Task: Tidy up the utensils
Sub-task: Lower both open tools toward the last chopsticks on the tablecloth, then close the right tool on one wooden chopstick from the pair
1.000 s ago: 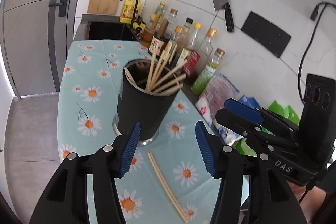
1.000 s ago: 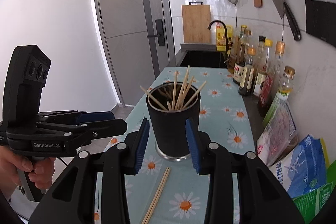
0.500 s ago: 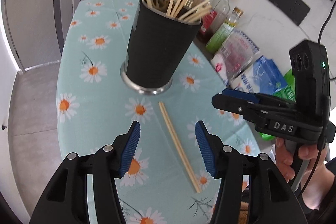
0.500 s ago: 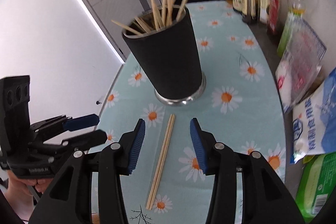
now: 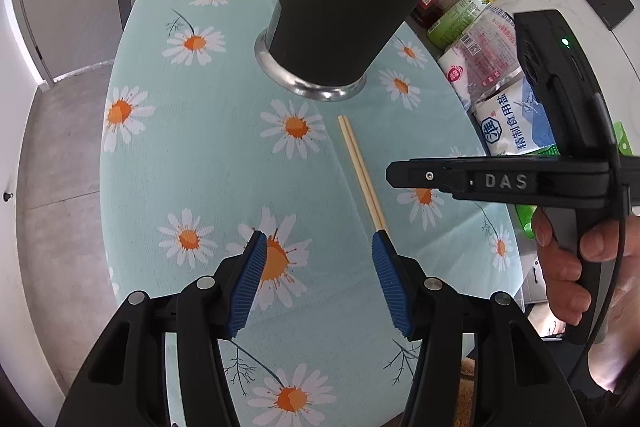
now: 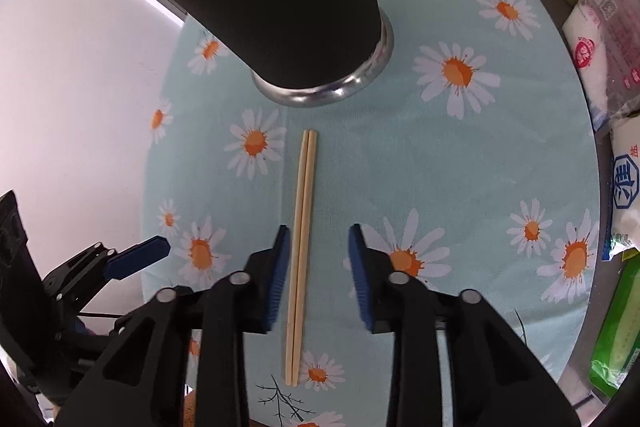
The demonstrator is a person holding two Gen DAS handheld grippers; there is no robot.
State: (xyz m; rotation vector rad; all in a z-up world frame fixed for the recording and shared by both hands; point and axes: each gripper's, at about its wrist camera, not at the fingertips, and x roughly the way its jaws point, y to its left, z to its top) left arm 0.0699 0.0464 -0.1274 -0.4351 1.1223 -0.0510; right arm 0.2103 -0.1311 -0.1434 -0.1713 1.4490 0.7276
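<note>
On the daisy-print surface [image 6: 400, 163], one pair of chopsticks [image 6: 302, 227] lies loose just before the black holder [image 5: 352, 7], which already carries several sticks. Right tongs [image 6: 316, 259] straddle the pair, spread and empty; left tongs [image 5: 318, 275] hover open nearby. Grasping and stowing remain.
</note>
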